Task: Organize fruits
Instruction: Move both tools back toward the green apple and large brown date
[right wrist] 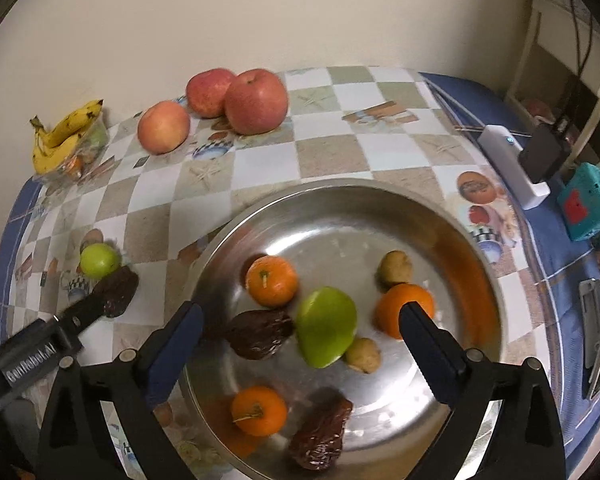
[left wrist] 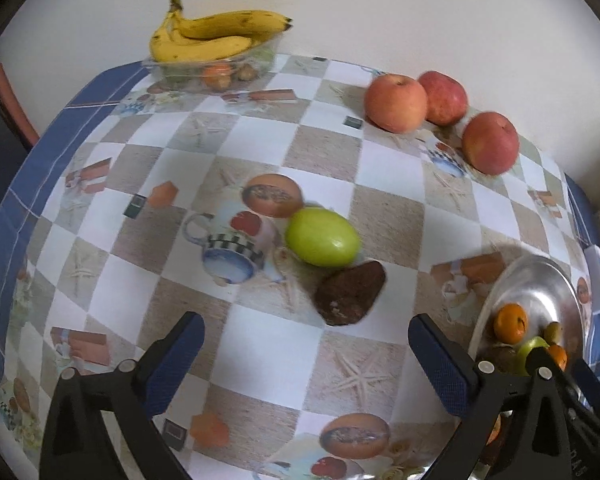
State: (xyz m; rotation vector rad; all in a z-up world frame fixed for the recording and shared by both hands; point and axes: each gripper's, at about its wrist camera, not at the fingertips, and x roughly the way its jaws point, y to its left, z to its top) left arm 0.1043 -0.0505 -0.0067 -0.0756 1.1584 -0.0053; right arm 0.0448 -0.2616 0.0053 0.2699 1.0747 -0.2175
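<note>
Clearly both are released: the left hand-held gripper (left wrist: pixel 306 354) hangs open just before the dark brown fruit (left wrist: pixel 350 294), the right hand-held gripper (right wrist: pixel 300 344) open above the steel bowl (right wrist: pixel 476 248). Beyond the brown fruit, touching it, lies the green fruit (left wrist: pixel 323 236); a closing finger could knock it rolling. Farther beyond stand three apples (left wrist: pixel 396 102), near the tabletop (left wrist: pixel 384 216) edge, easy to push off

Home dining table: patterned tablecloth (left wrist: pixel 236 152), fruit bowl (right wrist: pixel 476 248).

Black frame, silver screws, blue textured fingers (left wrist: pixel 180 356).
</note>
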